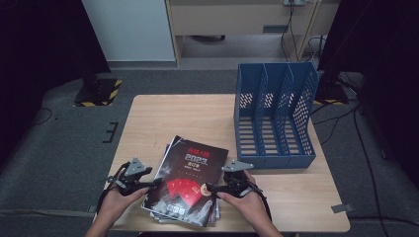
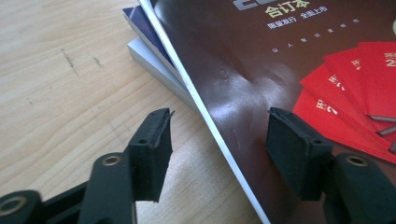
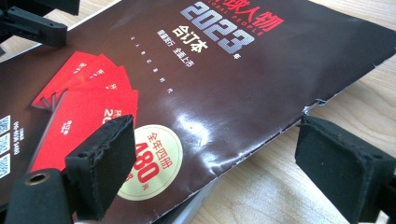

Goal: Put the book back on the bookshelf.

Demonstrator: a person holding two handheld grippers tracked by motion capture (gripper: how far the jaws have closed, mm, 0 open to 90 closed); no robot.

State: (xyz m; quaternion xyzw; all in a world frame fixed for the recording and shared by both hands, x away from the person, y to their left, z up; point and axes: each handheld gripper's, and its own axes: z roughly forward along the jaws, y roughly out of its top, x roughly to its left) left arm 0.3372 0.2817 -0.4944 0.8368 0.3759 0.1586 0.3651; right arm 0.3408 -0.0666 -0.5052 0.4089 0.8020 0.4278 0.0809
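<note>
**A:** Magazine (image 1: 190, 180) with the dark cover and red cards lies on top of a small stack (image 2: 154, 58), at the near edge of the table (image 1: 197, 113). The blue file rack (image 1: 274, 116) stands beyond the magazine and to its right, well apart from it. I think the magazine is meant for one of its compartments.

**B:** Why are both tools at its sides?

**A:** The left gripper (image 1: 154, 183) is at the left edge of the magazine and the right gripper (image 1: 210, 187) is at its right edge, so I judge the person wants to lift it from two sides without bending it. Both are released: the pads stand apart and press on nothing.

**B:** What does the left gripper view add?

**A:** There the left gripper (image 2: 217, 140) straddles the cover's edge, one pad over the bare wood and one over the cover, and I can see two more books under the magazine, one blue and one white. The high view shows them only as thin edges.

**B:** And the right gripper view?

**A:** The right gripper (image 3: 212, 161) also straddles the edge there, which is worn and slightly torn, with a round yellow sticker (image 3: 152, 161) beside one pad. The high view alone shows the rack.
</note>
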